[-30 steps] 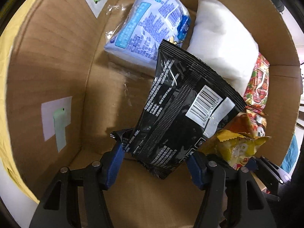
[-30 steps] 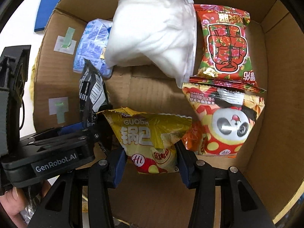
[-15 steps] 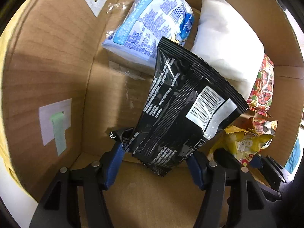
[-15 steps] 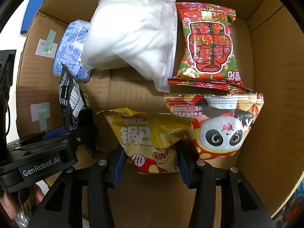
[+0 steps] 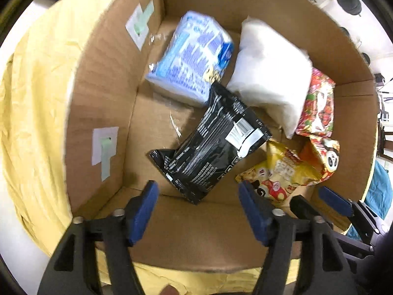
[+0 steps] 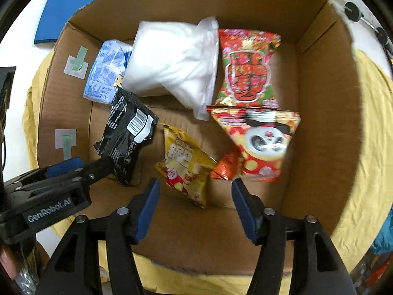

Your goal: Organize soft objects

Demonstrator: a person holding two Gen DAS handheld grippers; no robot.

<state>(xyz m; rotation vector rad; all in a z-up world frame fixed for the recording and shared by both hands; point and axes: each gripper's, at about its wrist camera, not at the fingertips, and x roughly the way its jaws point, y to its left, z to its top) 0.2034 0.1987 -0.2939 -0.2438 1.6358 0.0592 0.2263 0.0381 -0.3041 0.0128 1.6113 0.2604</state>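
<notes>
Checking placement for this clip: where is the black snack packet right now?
The black snack packet lies on the cardboard box floor near its left wall, just ahead of the open left gripper, between the blue tissue pack and the yellow snack bag.

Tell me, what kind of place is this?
Probably a workroom or lab, though little shows. A cardboard box of snack bags sits on a yellow cloth, and what look like barbell weights lie behind it.

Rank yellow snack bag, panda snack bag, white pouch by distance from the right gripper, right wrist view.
From the right gripper, open above the box's near edge:
1. Yellow snack bag: just ahead, between the fingers' line.
2. Panda snack bag: ahead and right, beside the yellow one.
3. White pouch: far end of the cardboard box, against the back wall.
</notes>
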